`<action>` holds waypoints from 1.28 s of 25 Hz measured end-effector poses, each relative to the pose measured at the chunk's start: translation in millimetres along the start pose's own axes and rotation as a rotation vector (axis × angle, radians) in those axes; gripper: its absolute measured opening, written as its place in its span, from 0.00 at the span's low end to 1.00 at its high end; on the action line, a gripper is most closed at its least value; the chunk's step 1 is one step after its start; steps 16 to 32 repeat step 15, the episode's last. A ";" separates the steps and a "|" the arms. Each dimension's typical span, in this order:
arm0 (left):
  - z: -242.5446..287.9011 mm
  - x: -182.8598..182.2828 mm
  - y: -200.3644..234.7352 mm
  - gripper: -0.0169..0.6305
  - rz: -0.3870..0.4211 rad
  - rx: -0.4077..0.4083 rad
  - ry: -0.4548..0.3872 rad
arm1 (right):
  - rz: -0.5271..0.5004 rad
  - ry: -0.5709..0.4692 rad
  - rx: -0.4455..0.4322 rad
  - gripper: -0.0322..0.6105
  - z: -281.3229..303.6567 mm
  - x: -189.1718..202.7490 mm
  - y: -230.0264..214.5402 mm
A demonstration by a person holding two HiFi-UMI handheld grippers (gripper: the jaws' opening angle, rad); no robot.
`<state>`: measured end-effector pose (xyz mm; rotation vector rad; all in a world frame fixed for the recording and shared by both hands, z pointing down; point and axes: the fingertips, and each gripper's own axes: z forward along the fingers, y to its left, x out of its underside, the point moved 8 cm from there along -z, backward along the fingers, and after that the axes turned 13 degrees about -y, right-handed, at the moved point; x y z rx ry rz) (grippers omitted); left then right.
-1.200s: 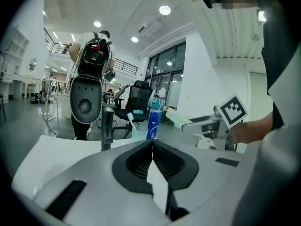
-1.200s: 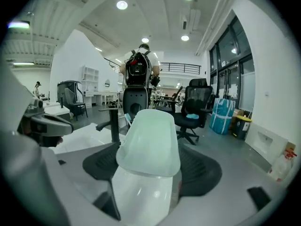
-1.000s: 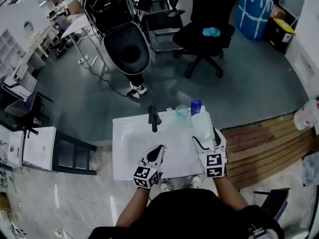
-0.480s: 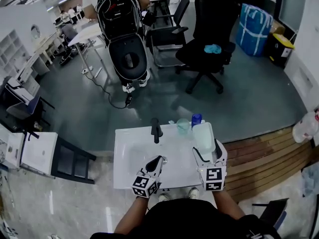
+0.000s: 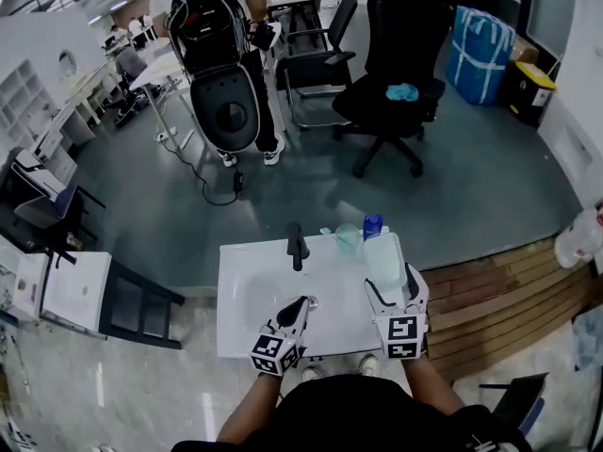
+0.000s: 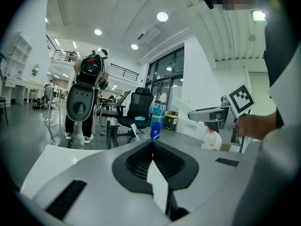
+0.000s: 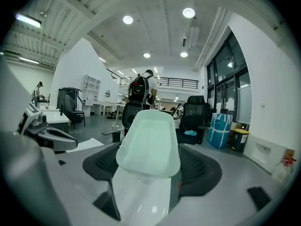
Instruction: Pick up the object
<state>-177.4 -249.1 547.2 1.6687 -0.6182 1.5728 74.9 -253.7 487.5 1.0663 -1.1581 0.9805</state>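
A pale, translucent white container (image 5: 383, 255) hangs over the right side of the white basin top (image 5: 247, 281), and my right gripper (image 5: 393, 288) is shut on it. In the right gripper view the container (image 7: 149, 142) fills the space between the dark pads (image 7: 200, 171) of the right gripper (image 7: 150, 166). My left gripper (image 5: 300, 307) hovers over the basin's front middle, shut with nothing in it. In the left gripper view the left gripper (image 6: 152, 147) has its jaws pressed together, and the right gripper (image 6: 214, 116) shows at the right.
A black faucet (image 5: 297, 244), a clear cup (image 5: 346, 237) and a blue-capped bottle (image 5: 371, 224) stand along the basin's far edge. A person with a backpack (image 5: 221, 55) carries a black round seat beyond. Black office chairs (image 5: 396, 73) stand behind; a wooden platform (image 5: 499, 271) lies to the right.
The person carrying the black seat has walked farther away, toward the upper left. Both grippers have stayed almost still, the right one still holding the container.
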 end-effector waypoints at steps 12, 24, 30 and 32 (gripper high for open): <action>-0.1 -0.2 0.6 0.06 0.002 -0.005 0.000 | -0.001 0.007 0.007 0.66 4.0 5.9 -0.5; 0.5 -0.3 1.5 0.06 0.002 -0.004 0.000 | 0.004 0.015 0.011 0.66 6.0 8.5 -0.1; 0.5 -0.3 1.5 0.06 0.002 -0.004 0.000 | 0.004 0.015 0.011 0.66 6.0 8.5 -0.1; 0.5 -0.3 1.5 0.06 0.002 -0.004 0.000 | 0.004 0.015 0.011 0.66 6.0 8.5 -0.1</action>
